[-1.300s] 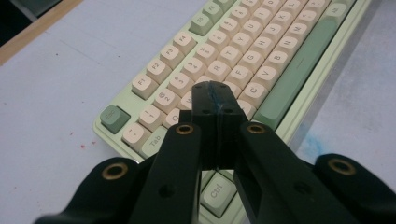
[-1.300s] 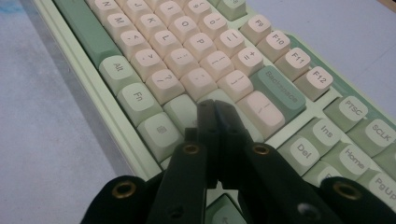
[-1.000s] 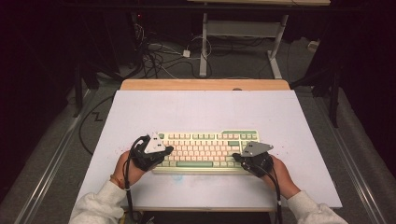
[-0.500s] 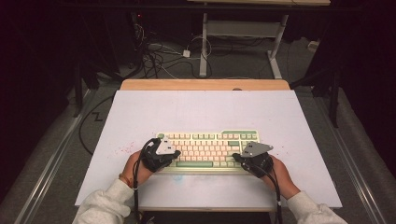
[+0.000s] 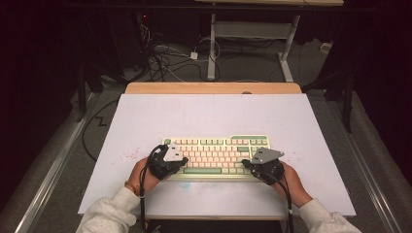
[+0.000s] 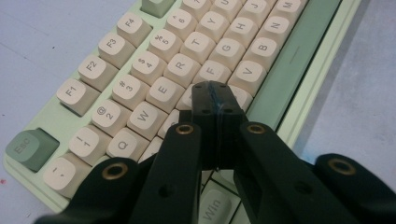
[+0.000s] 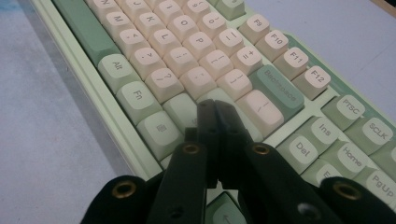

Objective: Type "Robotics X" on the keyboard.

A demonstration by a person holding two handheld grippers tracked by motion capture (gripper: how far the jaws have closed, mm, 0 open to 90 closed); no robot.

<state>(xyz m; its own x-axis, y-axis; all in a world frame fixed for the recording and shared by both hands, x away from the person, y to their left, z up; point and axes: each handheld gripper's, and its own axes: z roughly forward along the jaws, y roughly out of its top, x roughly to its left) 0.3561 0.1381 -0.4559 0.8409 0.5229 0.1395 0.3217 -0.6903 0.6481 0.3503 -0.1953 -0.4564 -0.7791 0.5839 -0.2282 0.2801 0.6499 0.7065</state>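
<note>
A pale green keyboard (image 5: pixel 216 154) with cream keys lies on the white table top, near the front. My left gripper (image 5: pixel 180 162) rests over its left end. In the left gripper view its jaws are shut (image 6: pixel 215 91) with nothing between them, the tips just above the keys near D and C. My right gripper (image 5: pixel 248 165) sits at the keyboard's right end. In the right gripper view its jaws are shut and empty (image 7: pixel 214 108), the tips over the pale green keys by Enter and Backspace (image 7: pixel 278 91). A hand in a light sleeve holds each gripper.
The white table top (image 5: pixel 214 114) has a wooden strip (image 5: pixel 214 88) along its far edge and faint pink specks (image 5: pixel 128 156) left of the keyboard. Cables (image 5: pixel 165 58) and a desk frame (image 5: pixel 252 34) stand on the dark floor beyond.
My left gripper has shifted a little to the right, from the keyboard's left edge onto its keys. The right gripper has stayed where it was.
</note>
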